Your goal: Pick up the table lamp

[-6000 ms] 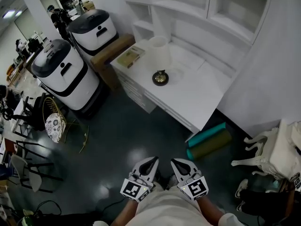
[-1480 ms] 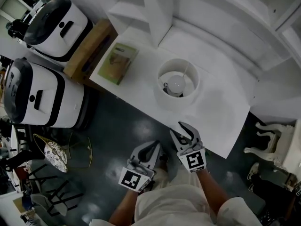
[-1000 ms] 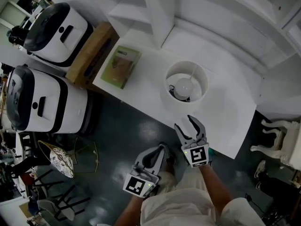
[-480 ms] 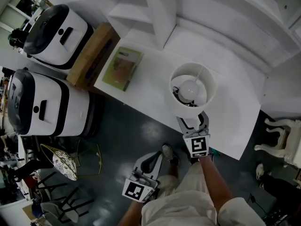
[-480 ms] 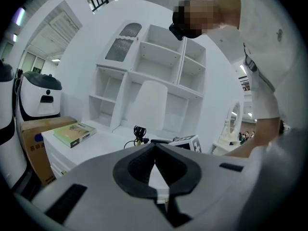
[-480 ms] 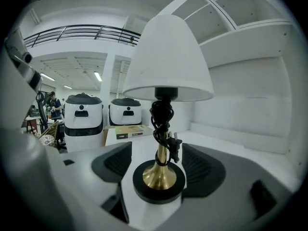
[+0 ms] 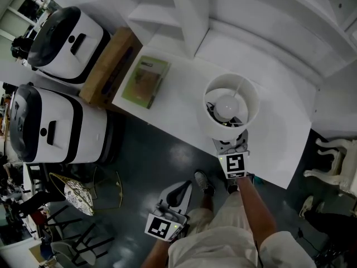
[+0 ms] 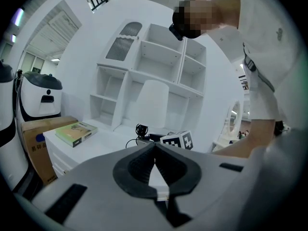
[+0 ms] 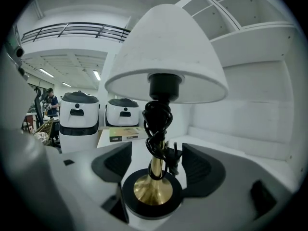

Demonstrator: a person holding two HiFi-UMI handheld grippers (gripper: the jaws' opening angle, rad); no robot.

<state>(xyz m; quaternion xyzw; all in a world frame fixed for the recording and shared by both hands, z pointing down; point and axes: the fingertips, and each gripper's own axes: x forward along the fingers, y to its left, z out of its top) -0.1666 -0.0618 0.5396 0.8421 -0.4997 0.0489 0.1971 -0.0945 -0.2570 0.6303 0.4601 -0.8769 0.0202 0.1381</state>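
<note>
The right gripper (image 9: 156, 150) stands with its jaws spread wide, having just been opening, and the table lamp (image 9: 166, 57) sits between them: the brass stem (image 9: 154, 170) rises in the gap with clear space to each dark pad (image 9: 113, 163), so neither pad presses on it. A black cord (image 9: 156, 121) is wound round the stem below the white shade, and the round black base (image 9: 144, 198) rests low between the jaws. From above, the gripper reaches in under the near edge of the shade (image 7: 230, 106), the lamp upright near the front of the white desk (image 7: 273, 144). The left gripper (image 8: 155, 146) hangs back off the desk with its jaws closed together and nothing in them, low over the dark floor (image 7: 150, 155) beside the person's shoe (image 7: 204, 182). Farther along the desk lies a green book (image 7: 146, 81), well apart from the lamp. Past the desk's end stand a cardboard box (image 7: 109, 66) and two white-and-black machines (image 7: 67, 35).
</note>
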